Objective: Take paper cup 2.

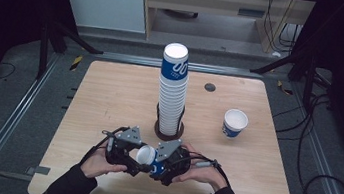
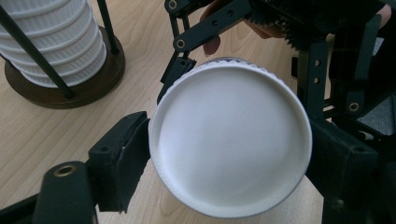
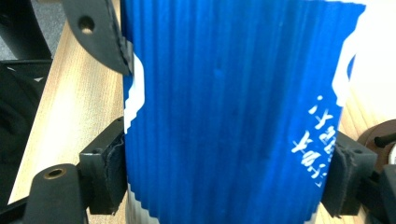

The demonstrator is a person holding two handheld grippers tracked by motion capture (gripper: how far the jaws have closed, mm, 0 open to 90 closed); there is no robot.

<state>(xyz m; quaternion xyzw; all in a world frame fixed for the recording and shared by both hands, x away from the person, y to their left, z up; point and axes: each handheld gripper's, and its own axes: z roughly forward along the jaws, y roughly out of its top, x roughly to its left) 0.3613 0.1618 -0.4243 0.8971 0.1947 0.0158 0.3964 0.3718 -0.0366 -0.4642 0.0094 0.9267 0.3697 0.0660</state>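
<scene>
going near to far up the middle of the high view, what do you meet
held cup between the grippers → cup stack on its round base → dark disc near the table's far edge

A light wooden bench point(image 1: 109, 99) with rounded corners carries the work. Near its middle stands a round dark base point(image 1: 169, 130) with thin black upright rods, holding a tall stack of white ribbed paper cups point(image 1: 172, 97) whose topmost cup wears a blue band. To the right, well apart from the stack, a single blue-and-white paper cup point(image 1: 234, 123) stands upright, mouth open. A small dark round disc point(image 1: 209, 87) sits in the bench surface toward the far edge.
</scene>
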